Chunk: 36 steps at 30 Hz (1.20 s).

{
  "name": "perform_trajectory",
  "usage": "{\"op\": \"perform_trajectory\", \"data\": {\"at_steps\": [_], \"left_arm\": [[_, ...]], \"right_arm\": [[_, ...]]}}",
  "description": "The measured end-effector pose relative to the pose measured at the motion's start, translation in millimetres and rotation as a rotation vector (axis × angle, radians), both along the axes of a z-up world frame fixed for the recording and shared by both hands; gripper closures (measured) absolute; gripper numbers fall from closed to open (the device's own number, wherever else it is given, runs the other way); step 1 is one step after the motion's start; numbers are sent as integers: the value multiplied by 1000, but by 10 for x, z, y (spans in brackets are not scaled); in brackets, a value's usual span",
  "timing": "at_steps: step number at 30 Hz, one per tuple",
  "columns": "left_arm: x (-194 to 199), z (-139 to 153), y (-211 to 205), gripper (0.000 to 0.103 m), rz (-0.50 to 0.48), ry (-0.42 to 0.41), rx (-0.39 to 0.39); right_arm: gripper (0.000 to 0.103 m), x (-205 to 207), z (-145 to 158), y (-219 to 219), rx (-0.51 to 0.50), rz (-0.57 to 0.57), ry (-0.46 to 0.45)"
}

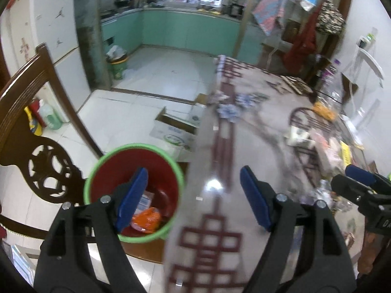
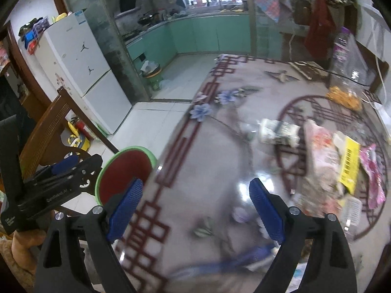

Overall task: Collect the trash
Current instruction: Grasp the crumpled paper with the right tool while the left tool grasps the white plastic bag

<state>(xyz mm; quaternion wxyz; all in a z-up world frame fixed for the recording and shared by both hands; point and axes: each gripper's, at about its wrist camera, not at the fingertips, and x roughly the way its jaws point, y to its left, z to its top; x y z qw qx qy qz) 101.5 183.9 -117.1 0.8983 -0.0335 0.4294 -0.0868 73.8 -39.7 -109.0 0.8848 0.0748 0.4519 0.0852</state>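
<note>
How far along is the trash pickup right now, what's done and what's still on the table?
Done: the red bin already holds an orange wrapper and a pale packet. In hand: nothing; the left gripper and right gripper are both open and empty. Left: a pile of wrappers and a crumpled pack remain on the table.

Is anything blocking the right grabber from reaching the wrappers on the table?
No, nothing visible does. The right gripper is open and empty above the table, and the pile of wrappers lies ahead of it and to the right, with only bare tabletop in between. The bin sits off the table's left edge.
</note>
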Motion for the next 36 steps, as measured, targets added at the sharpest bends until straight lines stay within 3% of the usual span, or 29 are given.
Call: {"op": "perform_trajectory", "data": {"at_steps": [6, 14, 18, 28, 30, 32, 33, 36], "left_arm": [[-244, -11, -696, 28, -94, 18, -14], [-606, -81, -1456, 25, -187, 45, -15], [-771, -177, -1718, 23, -218, 82, -23], [-1006, -326, -2206, 18, -284, 143, -43], [-1048, -372, -2291, 17, -309, 159, -39], [-1087, -430, -2353, 17, -325, 179, -40], [-1102, -459, -2367, 17, -330, 190, -42], [-1133, -609, -2431, 17, -344, 244, -45]], "right_arm": [[17, -428, -16, -716, -29, -53, 24], [17, -963, -392, -1746, -85, -143, 170], [17, -1188, -652, -1978, -108, -109, 264], [19, -1487, -1289, -2046, -6, -48, 440], [33, -1500, -1354, -2063, 1, -49, 454], [41, -1511, -1379, -2124, 25, -62, 453], [51, -1512, -1363, -2157, 39, -67, 443], [64, -1478, -1237, -2234, 10, -76, 384]]}}
